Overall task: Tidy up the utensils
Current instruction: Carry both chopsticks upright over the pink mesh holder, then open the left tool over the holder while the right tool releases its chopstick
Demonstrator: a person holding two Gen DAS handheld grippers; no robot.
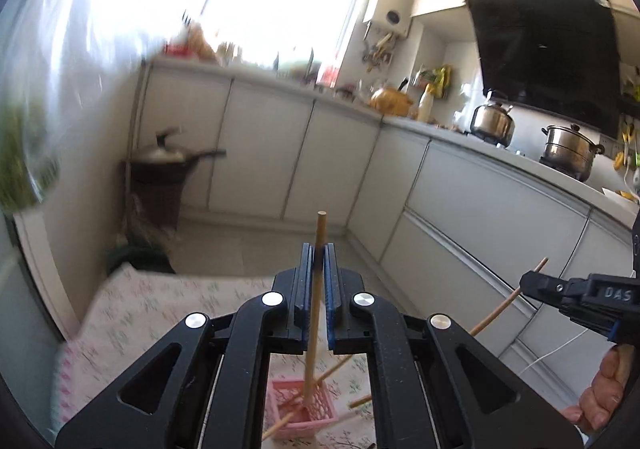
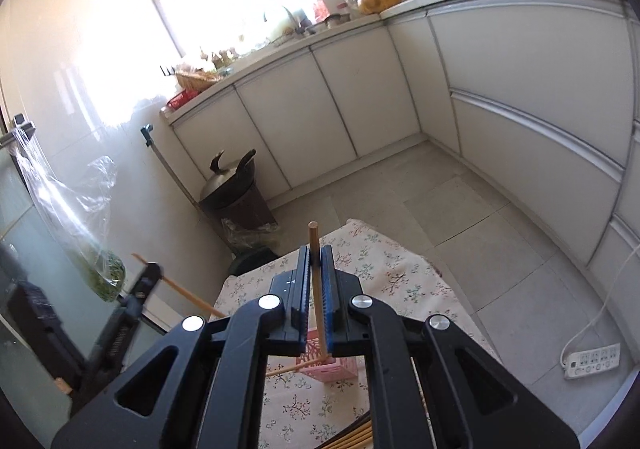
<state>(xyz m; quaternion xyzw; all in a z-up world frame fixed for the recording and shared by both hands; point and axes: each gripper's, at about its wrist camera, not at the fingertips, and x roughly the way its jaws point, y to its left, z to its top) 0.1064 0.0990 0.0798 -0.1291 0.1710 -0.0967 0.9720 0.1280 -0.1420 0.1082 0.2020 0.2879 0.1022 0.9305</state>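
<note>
In the left wrist view my left gripper (image 1: 319,255) is shut on a wooden chopstick (image 1: 320,227) that stands nearly upright. Its lower end reaches down toward the pink slotted basket (image 1: 316,415) on the floral tablecloth (image 1: 160,301); other chopsticks lean in and around that basket. At the right edge my right gripper (image 1: 530,281) is shut on a second chopstick (image 1: 496,313), with a hand (image 1: 600,397) below it. In the right wrist view the right gripper (image 2: 316,255) clamps its chopstick (image 2: 313,235) above the pink basket (image 2: 336,371). The left gripper (image 2: 151,272) shows at the left with its chopstick (image 2: 188,294).
Several loose chopsticks (image 2: 356,437) lie at the table's near edge. A dark bin topped by a wok and lid (image 2: 234,193) stands past the table. White cabinets (image 2: 520,89) line the back and right. A power strip (image 2: 592,359) lies on the floor; a bag of greens (image 2: 106,273) hangs at the left.
</note>
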